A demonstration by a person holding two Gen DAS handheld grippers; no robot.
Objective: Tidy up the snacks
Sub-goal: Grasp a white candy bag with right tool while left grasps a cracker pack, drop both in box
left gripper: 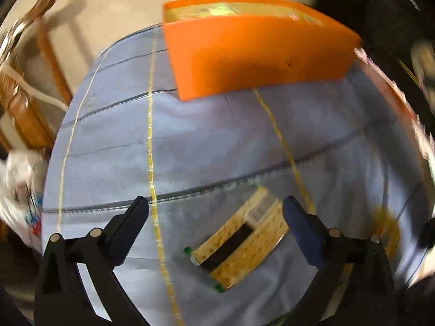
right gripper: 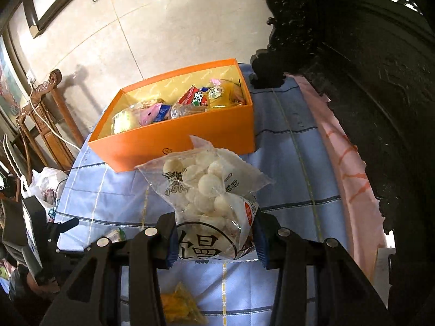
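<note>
An orange box (right gripper: 174, 138) stands on the blue checked tablecloth (right gripper: 285, 163), holding several snack packets (right gripper: 190, 100). My right gripper (right gripper: 214, 241) is shut on a clear bag of round white snacks (right gripper: 206, 187), held above the cloth in front of the box. In the left wrist view the orange box (left gripper: 250, 54) is at the far side. My left gripper (left gripper: 216, 214) is open above a cracker packet (left gripper: 239, 244) lying on the cloth (left gripper: 190, 149), between and just below the fingers.
A yellow snack packet (right gripper: 179, 307) lies on the cloth below my right gripper. A dark carved wooden piece (right gripper: 367, 95) stands to the right, with pink cloth (right gripper: 345, 163) along the table edge. A wooden stand (right gripper: 46, 114) and a plastic bag (right gripper: 46, 182) are left of the table.
</note>
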